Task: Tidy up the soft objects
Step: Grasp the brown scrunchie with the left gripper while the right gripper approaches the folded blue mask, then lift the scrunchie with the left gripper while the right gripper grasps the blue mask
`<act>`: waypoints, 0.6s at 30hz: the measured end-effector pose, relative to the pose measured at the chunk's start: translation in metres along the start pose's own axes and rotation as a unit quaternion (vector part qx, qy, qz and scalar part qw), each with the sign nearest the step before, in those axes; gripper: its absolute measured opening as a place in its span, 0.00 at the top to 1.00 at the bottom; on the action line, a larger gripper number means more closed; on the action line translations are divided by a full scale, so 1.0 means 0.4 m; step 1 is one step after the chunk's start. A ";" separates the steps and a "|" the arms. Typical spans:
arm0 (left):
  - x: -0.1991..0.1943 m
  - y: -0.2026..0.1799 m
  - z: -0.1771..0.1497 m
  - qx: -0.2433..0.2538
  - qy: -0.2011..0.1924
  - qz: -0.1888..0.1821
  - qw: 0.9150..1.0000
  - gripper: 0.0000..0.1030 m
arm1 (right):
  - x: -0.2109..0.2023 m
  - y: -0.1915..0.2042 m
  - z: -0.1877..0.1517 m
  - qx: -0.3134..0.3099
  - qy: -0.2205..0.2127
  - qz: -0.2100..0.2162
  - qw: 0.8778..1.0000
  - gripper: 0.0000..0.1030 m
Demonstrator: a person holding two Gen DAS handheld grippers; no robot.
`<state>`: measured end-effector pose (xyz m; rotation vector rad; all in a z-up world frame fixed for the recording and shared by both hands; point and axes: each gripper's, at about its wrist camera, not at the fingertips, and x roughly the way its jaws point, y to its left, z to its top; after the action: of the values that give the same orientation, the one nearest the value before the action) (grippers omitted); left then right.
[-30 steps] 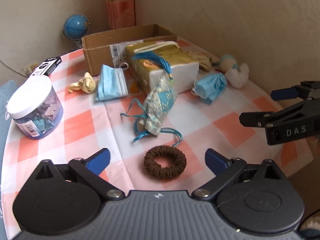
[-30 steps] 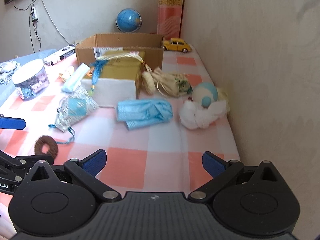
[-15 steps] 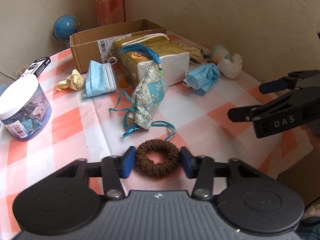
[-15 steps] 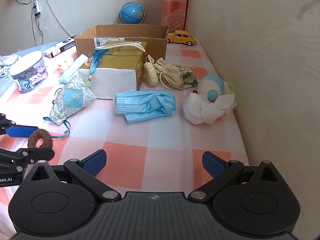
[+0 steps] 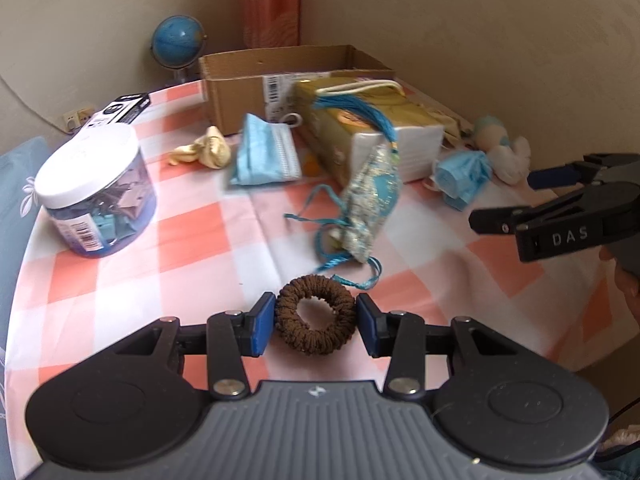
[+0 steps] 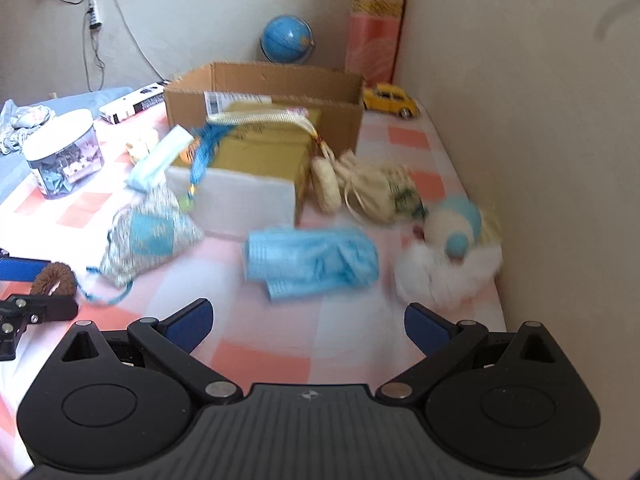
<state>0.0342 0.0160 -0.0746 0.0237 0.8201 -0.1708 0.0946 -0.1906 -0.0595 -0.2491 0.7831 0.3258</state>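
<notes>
Checked cloth [image 5: 208,248] over a table in a room corner, beige walls behind. At 12 o'clock in the left view: open carton [image 5: 256,84], with a globe [image 5: 178,42] at 11 beyond it. In front of the carton: gold-and-white box [image 5: 372,136] with a blue tassel [image 5: 360,110]. At 9 o'clock: jar [image 5: 96,196] with white lid. Between jar and box: cream knot [image 5: 206,152] and folded mask [image 5: 264,156]. Just below the box: patterned pouch [image 5: 370,204] with blue cords. At 2 o'clock: crumpled mask [image 5: 462,176], then a white-and-blue plush [image 5: 500,146] near the wall.

Left gripper [image 5: 316,322] pinching the brown scrunchie [image 5: 315,320]: both blue pads touching its sides, ring low at 6 o'clock, just below the pouch cords. Whether lifted off the cloth: cannot tell.

Right gripper [image 6: 306,320] spread wide, nothing between the pads; crumpled mask at 12 o'clock ahead of it, plush at 2. Yellow toy car [image 6: 392,100] beside the carton by the wall.
</notes>
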 end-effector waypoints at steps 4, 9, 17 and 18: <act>0.005 0.014 0.001 -0.012 0.003 -0.003 1.000 0.59 | 0.028 0.004 0.045 -0.020 -0.012 0.010 1.000 0.00; 0.007 0.023 0.004 -0.016 0.003 -0.007 1.000 0.59 | 0.088 -0.002 0.075 -0.030 -0.005 0.013 0.999 0.00; 0.015 0.033 0.010 -0.015 0.009 -0.013 1.000 0.59 | 0.136 -0.011 0.077 -0.029 0.018 0.023 0.999 0.00; 0.015 0.033 0.011 -0.014 0.010 -0.014 1.000 0.59 | 0.138 -0.012 0.076 -0.028 0.020 0.026 0.999 0.00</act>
<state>0.0434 0.0278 -0.0767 -0.0120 0.8432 -0.1857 0.1528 -0.1739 -0.0781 -0.2897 0.8205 0.3930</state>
